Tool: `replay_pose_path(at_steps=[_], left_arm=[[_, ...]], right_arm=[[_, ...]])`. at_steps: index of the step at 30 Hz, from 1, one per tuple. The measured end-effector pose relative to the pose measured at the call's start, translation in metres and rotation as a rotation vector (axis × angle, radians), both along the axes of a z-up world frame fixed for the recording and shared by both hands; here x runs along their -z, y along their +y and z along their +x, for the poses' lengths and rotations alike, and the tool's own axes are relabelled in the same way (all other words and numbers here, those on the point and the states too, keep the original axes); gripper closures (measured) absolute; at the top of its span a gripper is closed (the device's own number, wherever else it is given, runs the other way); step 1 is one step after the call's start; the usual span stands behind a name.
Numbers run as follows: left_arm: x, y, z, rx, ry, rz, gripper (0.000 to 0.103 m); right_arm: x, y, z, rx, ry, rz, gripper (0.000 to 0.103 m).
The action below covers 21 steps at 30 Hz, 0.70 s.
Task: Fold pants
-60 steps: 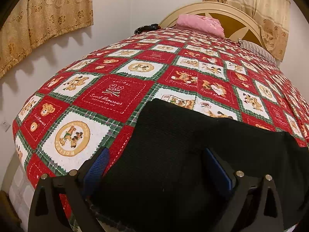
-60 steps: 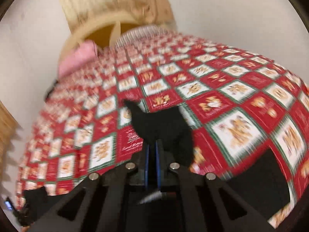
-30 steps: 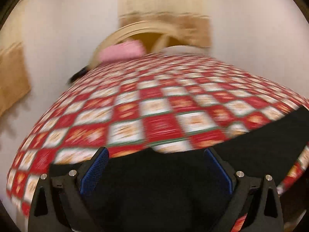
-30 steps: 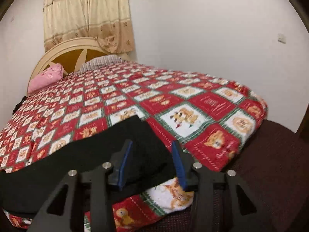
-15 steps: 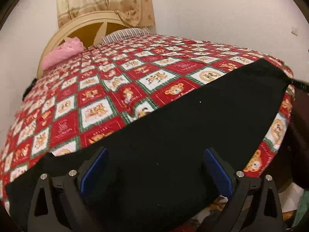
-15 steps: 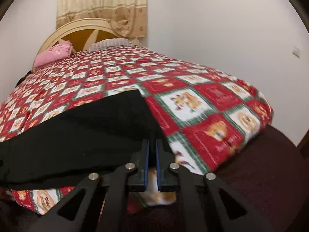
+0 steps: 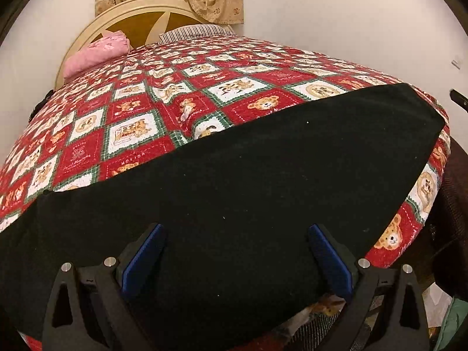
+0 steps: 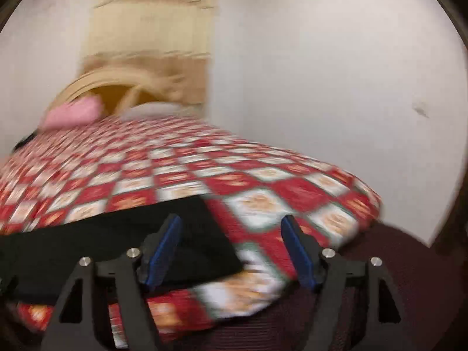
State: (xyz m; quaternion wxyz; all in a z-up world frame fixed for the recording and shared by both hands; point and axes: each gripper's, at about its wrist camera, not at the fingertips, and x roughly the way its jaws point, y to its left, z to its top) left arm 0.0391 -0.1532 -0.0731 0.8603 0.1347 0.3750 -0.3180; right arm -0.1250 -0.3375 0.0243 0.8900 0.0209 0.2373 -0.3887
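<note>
The black pants (image 7: 248, 175) lie flat along the near edge of the bed, stretched from left to right on the red patchwork quilt (image 7: 131, 111). My left gripper (image 7: 234, 254) is open, its blue pads wide apart over the middle of the pants, holding nothing. In the blurred right wrist view, the right end of the pants (image 8: 146, 242) lies on the quilt (image 8: 263, 187) near the bed corner. My right gripper (image 8: 231, 251) is open and empty, its left pad over the end of the pants.
A pink pillow (image 7: 96, 52) and a striped pillow (image 7: 196, 32) lie by the cream headboard (image 7: 140, 8) at the far end. White walls flank the bed. A dark maroon chair (image 8: 380, 292) stands at the bed's near right corner.
My right gripper was shut at the end of the pants and has opened, letting go. The left gripper stayed open and swung from the left end to over the middle of the pants.
</note>
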Motion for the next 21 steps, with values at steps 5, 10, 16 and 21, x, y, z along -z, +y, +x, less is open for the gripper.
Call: replay_pose_path(at_steps=[5,10,16,21], left_arm=[[0.0,0.003,-0.003,-0.025,0.005,0.002,0.004],[-0.001,0.005,-0.007,-0.046,-0.006,0.014,0.004],[-0.002,0.007,-0.01,-0.049,-0.011,0.026,0.004],[-0.007,0.02,-0.01,-0.052,0.003,-0.01,0.004]], right_arm=[[0.022,0.036,0.057,-0.199,0.049,0.107,0.028],[0.055,0.049,0.079,-0.262,0.117,0.2,0.029],[0.069,0.063,0.081,-0.272,0.229,0.147,0.029],[0.039,0.049,0.047,-0.21,0.113,0.171,0.029]])
